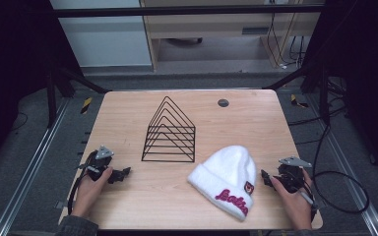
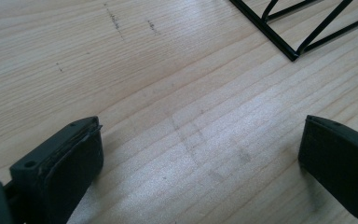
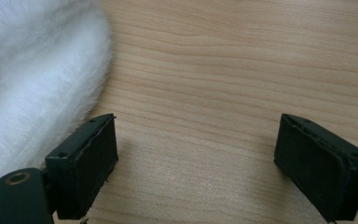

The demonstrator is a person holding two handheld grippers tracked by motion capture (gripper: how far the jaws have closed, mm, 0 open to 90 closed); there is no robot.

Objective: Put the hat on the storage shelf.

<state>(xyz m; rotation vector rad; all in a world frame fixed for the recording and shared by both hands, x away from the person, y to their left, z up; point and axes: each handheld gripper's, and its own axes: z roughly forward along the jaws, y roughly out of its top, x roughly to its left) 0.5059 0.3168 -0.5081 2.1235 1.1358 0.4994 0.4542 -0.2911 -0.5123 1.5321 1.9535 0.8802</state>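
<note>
Desk: light wooden desk (image 1: 128, 118) with rounded corners; a small dark round cap (image 1: 223, 103) is set in its far side.
Rack: black wire rack (image 1: 170, 132) of nested triangular frames, upright at the desk's middle; one corner of it shows in the left gripper view (image 2: 292, 50).
Hat: white fluffy knit hat (image 1: 229, 178) with pink lettering on its folded cuff, lying flat right of the rack, near the front edge.
Left gripper (image 1: 125, 173): on the desk at the left, well apart from the rack; fingers (image 2: 70, 163) spread wide over bare wood.
Right gripper (image 1: 264, 175): just beside the hat's right edge; fingers (image 3: 86, 161) wide, nothing between them, white fur (image 3: 32, 88) beside one.
</note>
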